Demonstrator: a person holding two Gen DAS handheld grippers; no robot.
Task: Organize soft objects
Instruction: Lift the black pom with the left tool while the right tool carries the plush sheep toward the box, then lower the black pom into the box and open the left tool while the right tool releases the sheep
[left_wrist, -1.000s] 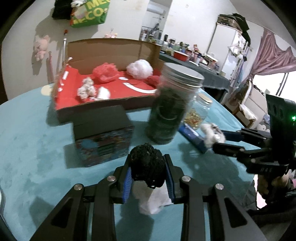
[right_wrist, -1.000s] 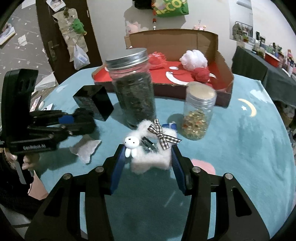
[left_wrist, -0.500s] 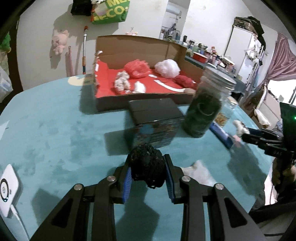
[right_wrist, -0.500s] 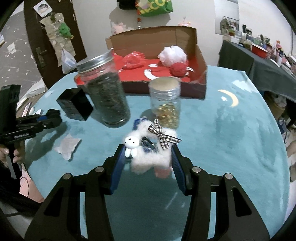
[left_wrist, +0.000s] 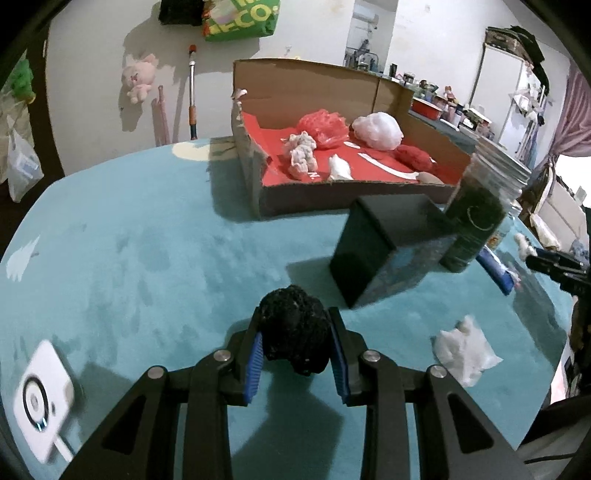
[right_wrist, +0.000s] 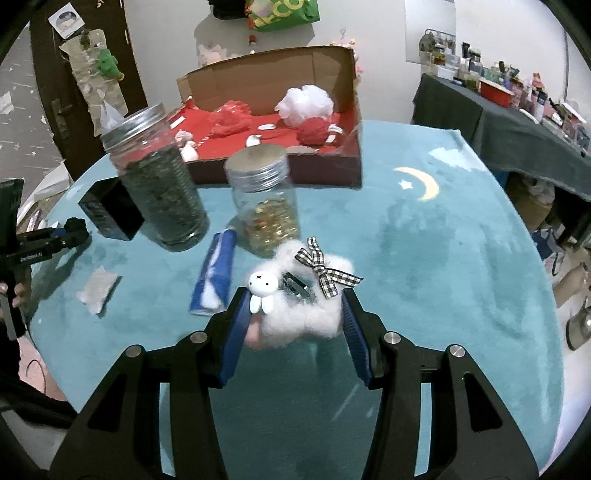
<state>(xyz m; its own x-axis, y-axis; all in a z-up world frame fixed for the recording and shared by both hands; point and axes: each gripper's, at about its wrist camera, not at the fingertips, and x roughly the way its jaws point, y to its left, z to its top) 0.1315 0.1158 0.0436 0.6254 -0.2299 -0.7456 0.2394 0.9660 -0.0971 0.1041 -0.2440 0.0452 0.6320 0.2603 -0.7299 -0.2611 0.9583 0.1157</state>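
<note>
My left gripper (left_wrist: 295, 334) is shut on a black fuzzy ball (left_wrist: 293, 328), held above the teal table cover. My right gripper (right_wrist: 293, 314) is shut on a white fluffy hair clip (right_wrist: 306, 314) with a small rabbit charm and a checked bow. The cardboard box (left_wrist: 314, 88) with a red floor stands at the back of the table; it holds a red mesh puff (left_wrist: 323, 125), a white puff (left_wrist: 376, 129), a red yarn ball (left_wrist: 412, 157) and small white soft pieces. The left gripper (right_wrist: 70, 236) also shows at the left edge of the right wrist view.
A tall jar of dark leaves (right_wrist: 162, 184), a smaller jar of golden bits (right_wrist: 267, 206), a black box (left_wrist: 384, 247) and a blue tube (right_wrist: 216, 275) stand between the grippers and the cardboard box. A white wad (left_wrist: 463, 347) lies on the cover. A white device (left_wrist: 44, 398) sits near left.
Both views have swung: the left gripper with the black ball moved left, so the box and jars shifted right. The right gripper with the fluffy clip moved right, uncovering the blue tube.
</note>
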